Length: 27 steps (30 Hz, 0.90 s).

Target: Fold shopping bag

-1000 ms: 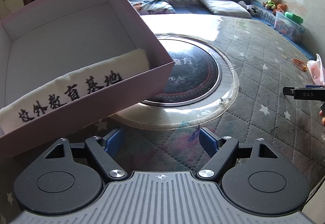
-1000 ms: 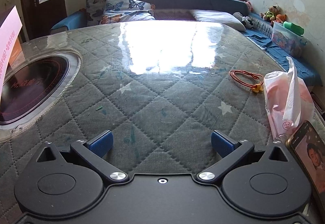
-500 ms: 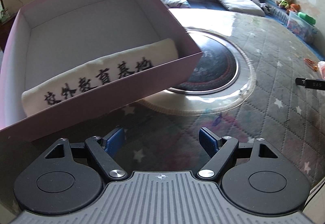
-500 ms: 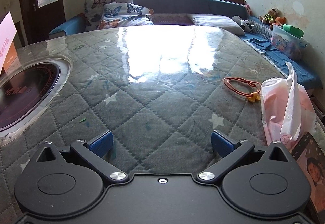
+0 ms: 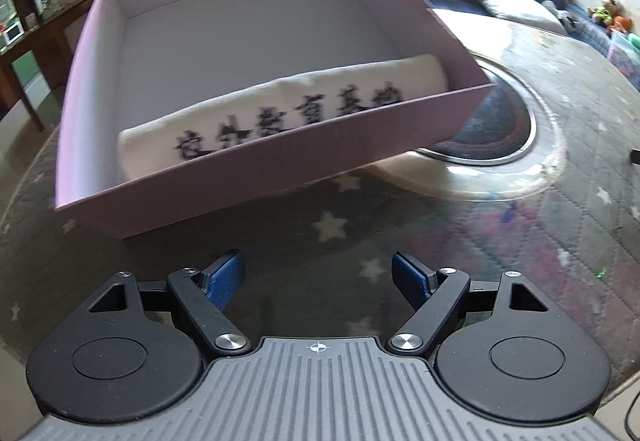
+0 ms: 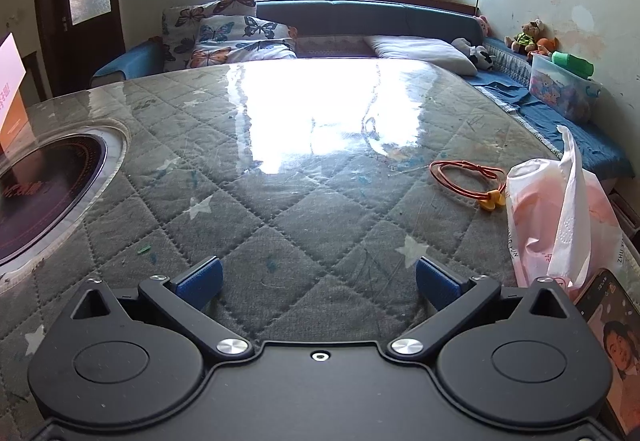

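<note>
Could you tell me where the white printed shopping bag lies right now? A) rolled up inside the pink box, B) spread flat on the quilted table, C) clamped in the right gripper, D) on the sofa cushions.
A: the shopping bag lies rolled inside the pink box, against its near wall.

Left wrist view low over table [image 5: 460,241], close to box [image 5: 224,185], right wrist view toward window, both showing inset cooktop [image 6: 36,185]
</note>
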Tool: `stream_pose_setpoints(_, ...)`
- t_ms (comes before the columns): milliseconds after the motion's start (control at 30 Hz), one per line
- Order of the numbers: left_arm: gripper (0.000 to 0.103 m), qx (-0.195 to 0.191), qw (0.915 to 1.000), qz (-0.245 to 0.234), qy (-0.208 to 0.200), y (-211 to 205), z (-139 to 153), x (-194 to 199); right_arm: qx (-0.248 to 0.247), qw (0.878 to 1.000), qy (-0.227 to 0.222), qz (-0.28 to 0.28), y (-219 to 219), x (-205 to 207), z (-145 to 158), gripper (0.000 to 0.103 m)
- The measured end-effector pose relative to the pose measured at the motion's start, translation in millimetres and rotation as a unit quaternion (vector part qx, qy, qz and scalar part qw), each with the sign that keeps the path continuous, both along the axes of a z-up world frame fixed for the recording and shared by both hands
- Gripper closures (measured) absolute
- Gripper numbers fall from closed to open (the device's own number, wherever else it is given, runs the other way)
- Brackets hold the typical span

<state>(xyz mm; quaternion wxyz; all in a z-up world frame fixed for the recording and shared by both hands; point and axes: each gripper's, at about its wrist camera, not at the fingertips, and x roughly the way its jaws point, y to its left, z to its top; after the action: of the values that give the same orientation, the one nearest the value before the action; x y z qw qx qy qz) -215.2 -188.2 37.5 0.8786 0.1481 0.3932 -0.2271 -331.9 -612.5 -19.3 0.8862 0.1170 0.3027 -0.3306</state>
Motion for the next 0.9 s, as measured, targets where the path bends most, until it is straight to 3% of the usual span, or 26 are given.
stream_pose_setpoints(433, 0.022, 0.007, 0.9992, 0.039, -0.008, 33.3, -1.6, 8.7, -0.001, 1.0, -0.002, 0.0, 1.0, -1.8, -1.5, 0.0)
stream_pose_setpoints(900, 0.022, 0.015, 0.9992, 0.036, 0.006, 35.5, -6.7, 5.0, -0.002, 1.0, -0.002, 0.0, 2.1, -0.8, -1.4, 0.0)
